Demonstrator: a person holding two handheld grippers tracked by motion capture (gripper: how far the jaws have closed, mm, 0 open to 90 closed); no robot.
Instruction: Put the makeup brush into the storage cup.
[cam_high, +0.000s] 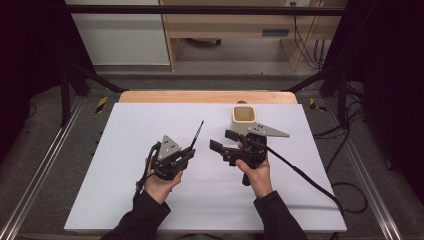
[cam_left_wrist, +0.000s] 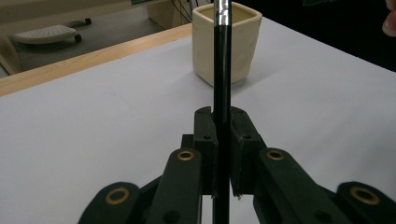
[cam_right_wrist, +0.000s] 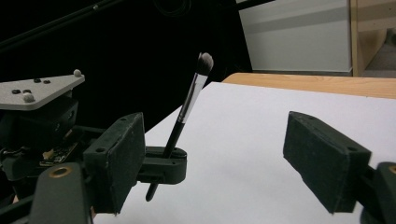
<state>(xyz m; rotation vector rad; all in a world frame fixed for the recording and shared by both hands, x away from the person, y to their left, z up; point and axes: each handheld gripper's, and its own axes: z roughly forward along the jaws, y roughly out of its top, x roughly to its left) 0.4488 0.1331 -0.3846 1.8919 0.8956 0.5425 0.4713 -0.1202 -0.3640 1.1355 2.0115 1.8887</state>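
A slim black makeup brush (cam_high: 197, 134) with a silver ferrule and a pale tuft stands tilted up and away in my left gripper (cam_high: 189, 152), which is shut on its handle. In the left gripper view the pads (cam_left_wrist: 205, 135) clamp the brush (cam_left_wrist: 221, 70), with a cream square cup (cam_left_wrist: 243, 46) behind it. The cup (cam_high: 244, 119) stands upright at the back of the white board. My right gripper (cam_high: 223, 140) hovers just in front of the cup, open, with nothing between its jaws. From the right gripper (cam_right_wrist: 215, 154) view, the brush (cam_right_wrist: 189, 105) rises from the left gripper (cam_right_wrist: 163, 165).
A white board (cam_high: 125, 150) covers the wooden table (cam_high: 200, 96). The right gripper's cable (cam_high: 310, 180) trails across the board to the right edge. Black frame rails and wooden furniture stand beyond the table.
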